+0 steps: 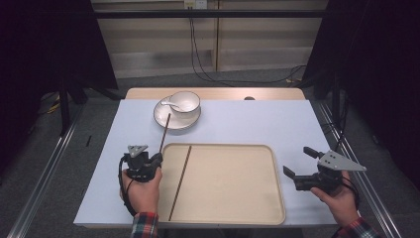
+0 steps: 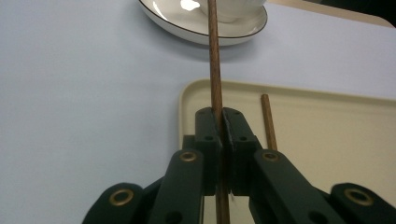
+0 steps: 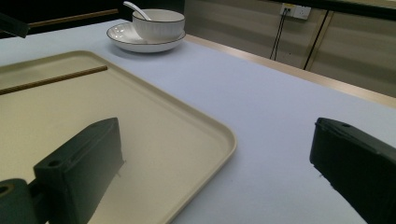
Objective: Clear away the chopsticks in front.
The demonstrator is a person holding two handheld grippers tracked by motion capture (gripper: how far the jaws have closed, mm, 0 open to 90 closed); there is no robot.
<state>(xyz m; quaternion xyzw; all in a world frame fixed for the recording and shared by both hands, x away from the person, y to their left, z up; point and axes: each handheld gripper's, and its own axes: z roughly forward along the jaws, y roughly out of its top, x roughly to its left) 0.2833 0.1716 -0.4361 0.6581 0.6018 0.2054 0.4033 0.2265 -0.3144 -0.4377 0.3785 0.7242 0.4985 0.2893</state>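
We see the left gripper (image 2: 219, 122) clamped on a thin, dark-brown wooden chopstick (image 2: 214, 60), held just left of the beige rectangular plastic tray (image 1: 277, 208), its far tip toward the white gold-rimmed plate (image 1: 163, 119) w/ white bowl (image 1: 186, 102) & spoon (image 1: 171, 103). A 2nd matching brown chopstick (image 1: 181, 181) lies in the tray's left part. Right gripper (image 1: 299, 163), jaws wide apart, holds nothing, right of tray. Tabletop is pale blue (image 1: 247, 124) w/ wood edge at back; grey floor, dark surrounds.
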